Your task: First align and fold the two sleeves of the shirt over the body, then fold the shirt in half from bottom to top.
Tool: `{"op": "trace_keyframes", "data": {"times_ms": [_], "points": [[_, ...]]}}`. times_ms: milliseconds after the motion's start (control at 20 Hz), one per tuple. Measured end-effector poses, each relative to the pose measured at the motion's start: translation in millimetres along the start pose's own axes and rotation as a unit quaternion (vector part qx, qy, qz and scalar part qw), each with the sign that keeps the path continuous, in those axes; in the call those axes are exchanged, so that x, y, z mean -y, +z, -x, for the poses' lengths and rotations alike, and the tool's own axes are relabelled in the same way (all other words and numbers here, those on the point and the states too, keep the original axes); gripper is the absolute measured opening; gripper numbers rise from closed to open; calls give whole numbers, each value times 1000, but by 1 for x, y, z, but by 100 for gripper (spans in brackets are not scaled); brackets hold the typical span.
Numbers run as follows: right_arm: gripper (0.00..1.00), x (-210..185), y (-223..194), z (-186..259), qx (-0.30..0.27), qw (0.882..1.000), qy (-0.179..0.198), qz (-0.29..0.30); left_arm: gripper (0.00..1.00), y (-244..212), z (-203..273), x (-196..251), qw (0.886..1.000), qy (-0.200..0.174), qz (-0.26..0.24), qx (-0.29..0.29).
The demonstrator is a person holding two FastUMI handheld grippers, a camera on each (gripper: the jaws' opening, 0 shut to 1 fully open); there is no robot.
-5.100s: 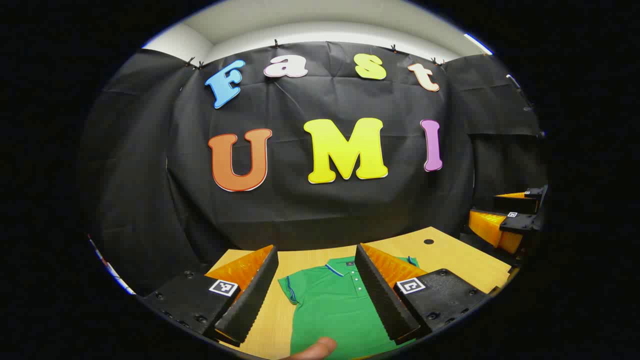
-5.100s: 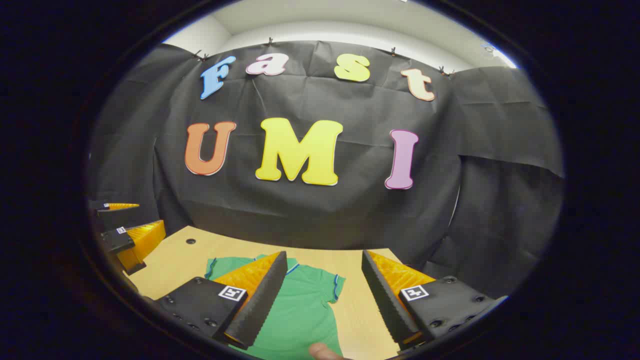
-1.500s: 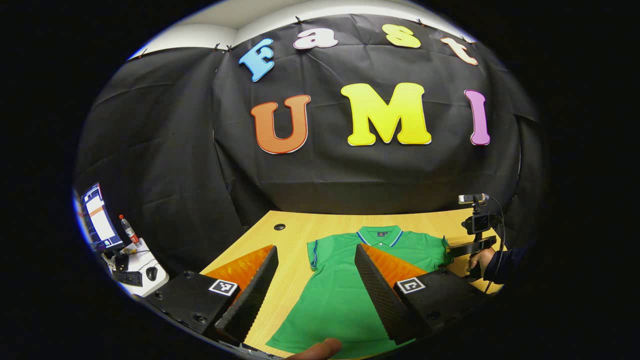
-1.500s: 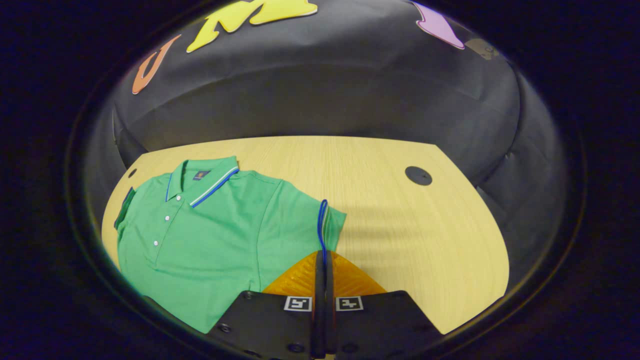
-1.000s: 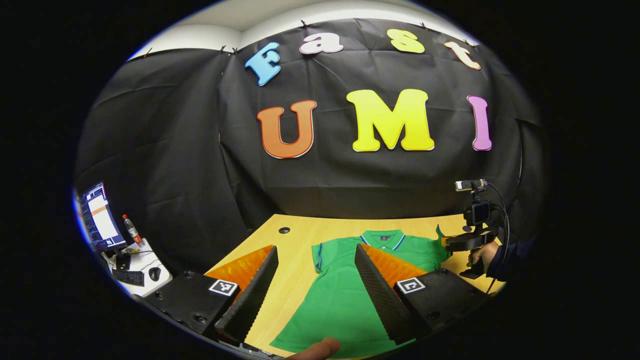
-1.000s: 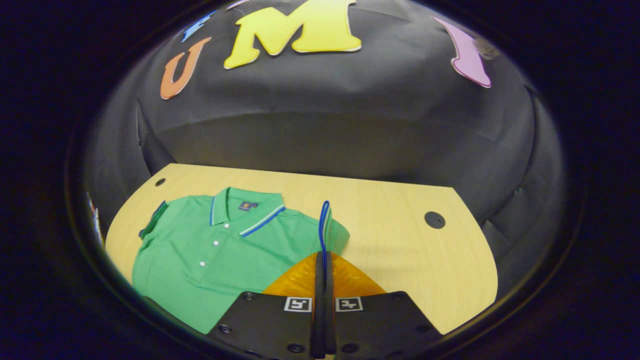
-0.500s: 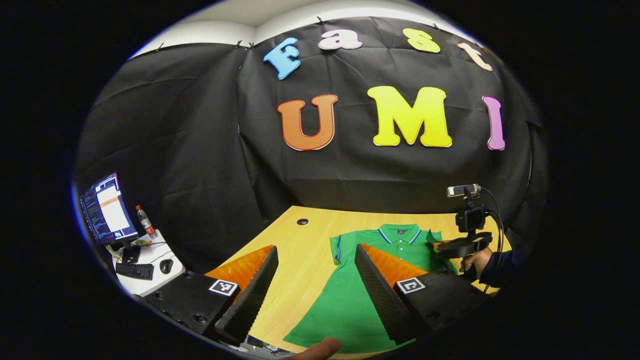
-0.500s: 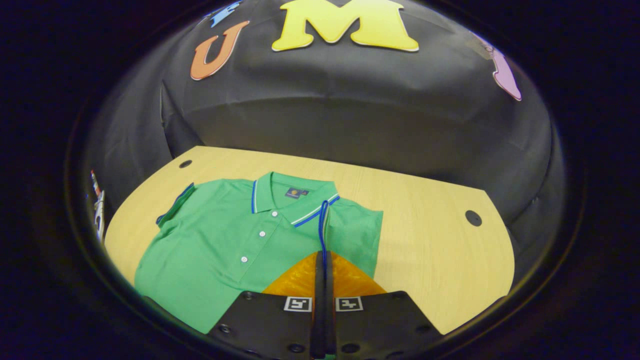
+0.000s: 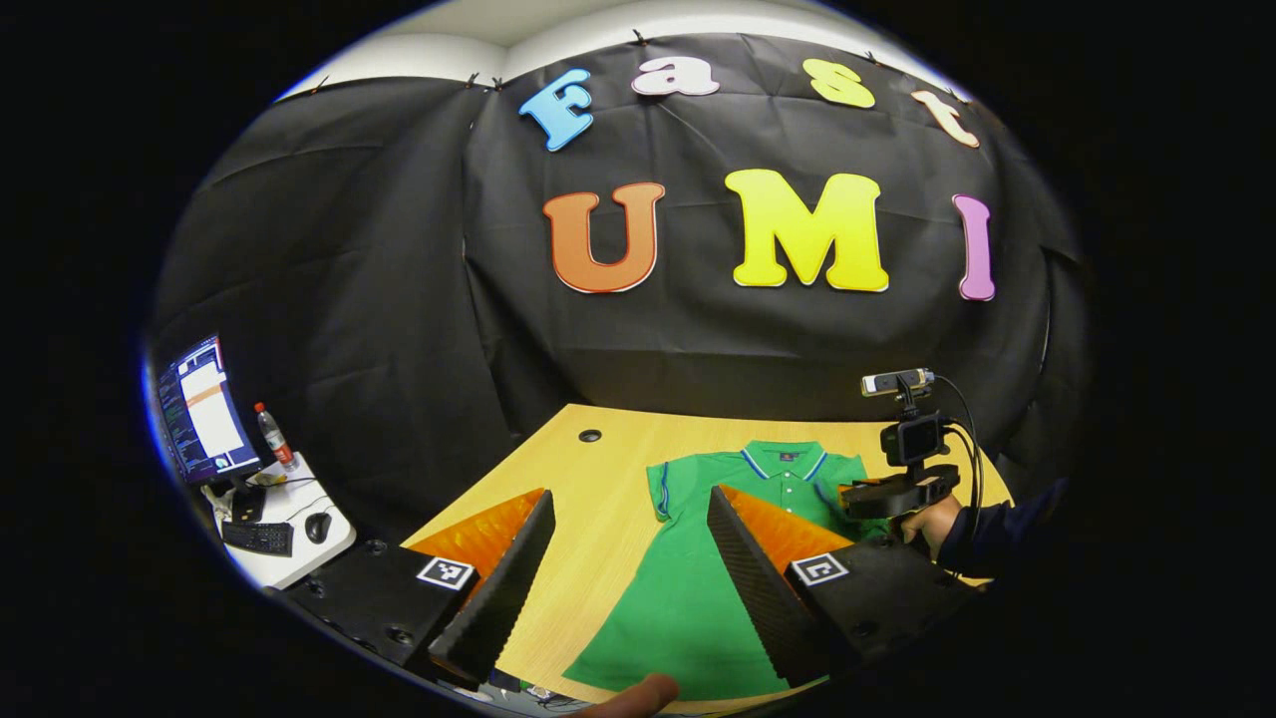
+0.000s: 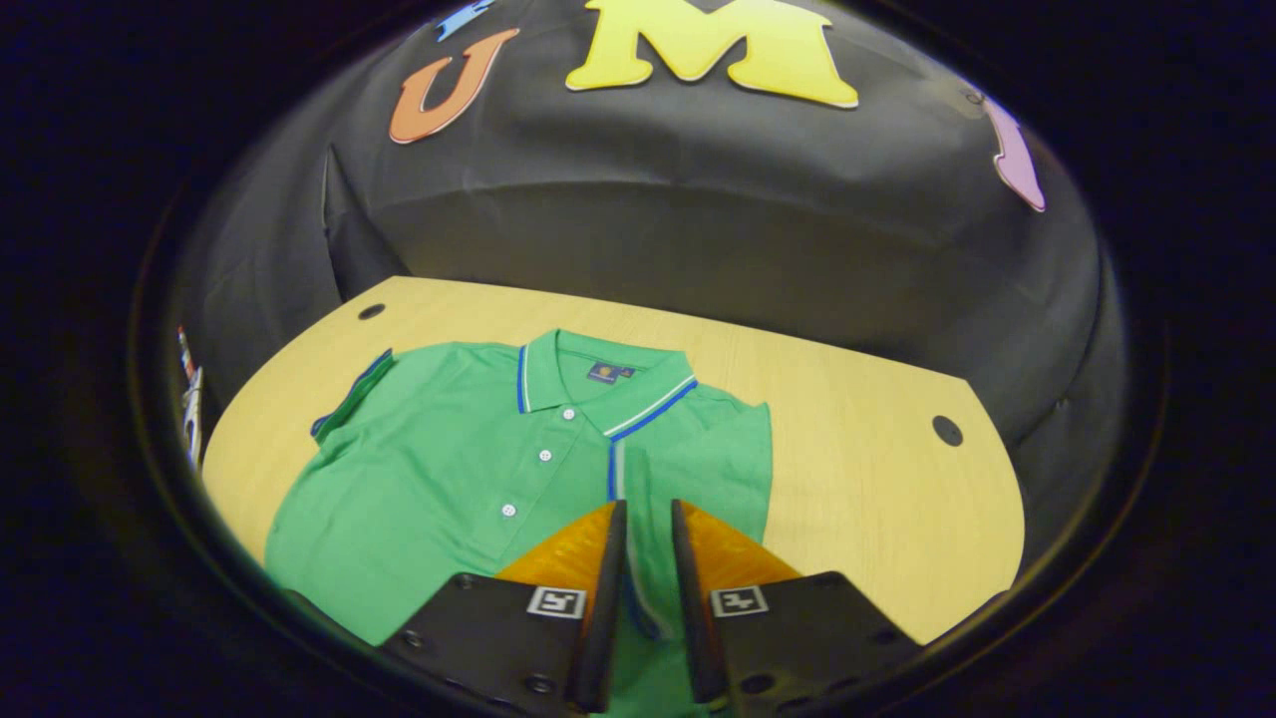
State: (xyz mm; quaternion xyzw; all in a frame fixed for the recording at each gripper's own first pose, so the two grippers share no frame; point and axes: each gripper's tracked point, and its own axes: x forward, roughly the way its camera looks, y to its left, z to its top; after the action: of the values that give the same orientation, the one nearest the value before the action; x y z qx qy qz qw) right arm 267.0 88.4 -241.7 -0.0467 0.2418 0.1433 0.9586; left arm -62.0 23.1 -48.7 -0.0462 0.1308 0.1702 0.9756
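Observation:
A green polo shirt (image 10: 449, 479) lies face up on the wooden table (image 10: 877, 499), collar (image 10: 588, 379) toward the wall. Its right sleeve (image 10: 708, 449) is folded in over the body, the blue-edged cuff (image 10: 615, 469) lying just ahead of my right gripper (image 10: 648, 509). That gripper's fingers stand a little apart, with cloth showing in the gap. The other sleeve (image 10: 349, 399) lies spread out flat. My left gripper (image 9: 628, 499) hovers open and empty above the shirt's (image 9: 688, 598) lower left part. The left gripper view also shows the right gripper (image 9: 877, 494) low over the chest, held by a hand (image 9: 932, 524).
The table has a cable hole near each far corner (image 10: 946, 430) (image 10: 371, 311). Off the table's left side stands a small white desk with a monitor (image 9: 194, 414), a bottle (image 9: 271, 439) and a keyboard (image 9: 257, 538). The black cloth wall runs right behind the table.
My right gripper carried the right sleeve leftward over the body, laid it down, and its fingers have parted. The left gripper stayed open and swung slightly left.

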Motion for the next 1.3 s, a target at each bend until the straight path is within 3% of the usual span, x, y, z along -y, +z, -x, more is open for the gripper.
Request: {"op": "trace_keyframes", "data": {"times_ms": [50,100,200,300,350,400,750,1000,1050,1100,1150,1200,1250,1300], "points": [[39,0,2,7,4,1000,0,-3,99,-1,-2,2,1000,-12,-2,1],[46,-1,6,17,9,1000,3,-8,99,-1,-5,2,1000,-19,-7,3],[76,-1,12,36,19,1000,3,-18,99,-8,-15,-3,999,-26,-18,-1],[94,-4,19,61,33,999,9,-25,99,-17,-30,-7,999,-34,-22,-9],[92,-1,23,73,42,999,6,-27,99,-23,-39,-8,999,-41,-22,-18],[99,-1,26,88,48,998,7,-36,99,-29,-48,-10,998,-45,-20,-30],[98,0,42,211,99,994,-10,-40,100,-52,-135,-20,996,-42,-15,-74],[98,6,69,315,168,982,-72,-53,99,-74,-216,3,992,-63,-14,-106],[92,8,73,334,181,978,-85,-58,100,-81,-232,6,991,-69,-18,-115],[91,2,76,351,191,976,-86,-52,100,-90,-248,9,989,-72,-20,-128],[98,-2,74,363,193,976,-91,-39,100,-99,-266,13,987,-75,-17,-144],[98,-4,71,374,194,976,-99,-26,100,-108,-280,15,984,-75,-10,-162],[92,-4,70,380,194,975,-105,-18,100,-116,-293,17,981,-74,-1,-177],[96,-4,67,385,191,975,-113,-14,99,-121,-305,18,980,-71,5,-186]]}}
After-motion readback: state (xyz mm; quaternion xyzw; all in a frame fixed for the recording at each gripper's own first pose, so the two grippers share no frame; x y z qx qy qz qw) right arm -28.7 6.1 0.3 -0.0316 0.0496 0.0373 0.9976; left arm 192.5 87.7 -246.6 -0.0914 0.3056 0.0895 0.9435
